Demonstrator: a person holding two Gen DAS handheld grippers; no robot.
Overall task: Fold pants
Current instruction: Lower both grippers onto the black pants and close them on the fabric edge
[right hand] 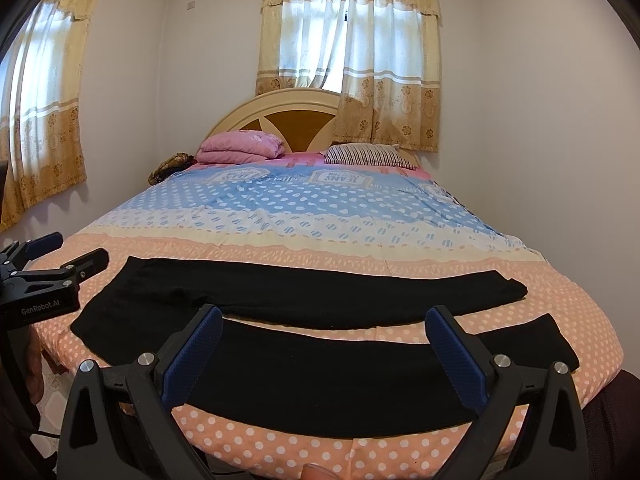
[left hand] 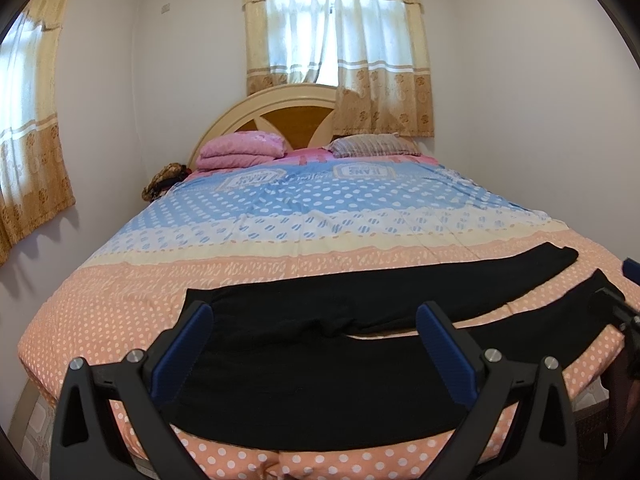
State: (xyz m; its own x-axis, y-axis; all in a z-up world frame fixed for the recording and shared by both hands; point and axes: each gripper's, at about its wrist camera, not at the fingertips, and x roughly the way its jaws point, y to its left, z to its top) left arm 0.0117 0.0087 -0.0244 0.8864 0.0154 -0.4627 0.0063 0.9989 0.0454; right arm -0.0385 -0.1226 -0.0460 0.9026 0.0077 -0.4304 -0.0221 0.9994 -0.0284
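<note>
Black pants (left hand: 320, 368) are laid flat across the lower part of the frame, on the peach, white-dotted foot of the bed cover (left hand: 280, 220); the waist end lies toward the lower left and the two legs run to the right, parted by a narrow strip of cover. The left gripper (left hand: 316, 336) is seen at lower centre of its own view, jaws spread wide with blue pads (left hand: 188, 344) framing the seat of the pants; nothing is held. The right gripper (right hand: 325, 340) is likewise shown at lower centre of its view, jaws wide apart over the nearer leg (right hand: 328, 384), nothing grasped. In the right wrist view the left gripper also appears at the left edge, its fingers parted, just beside the waist end. Recorded toward the top of the frame: a folded pink blanket (left hand: 240, 150), a striped pillow (left hand: 372, 146), a rounded headboard (left hand: 276, 112), and beige curtains (left hand: 340, 52) over the window.
</note>
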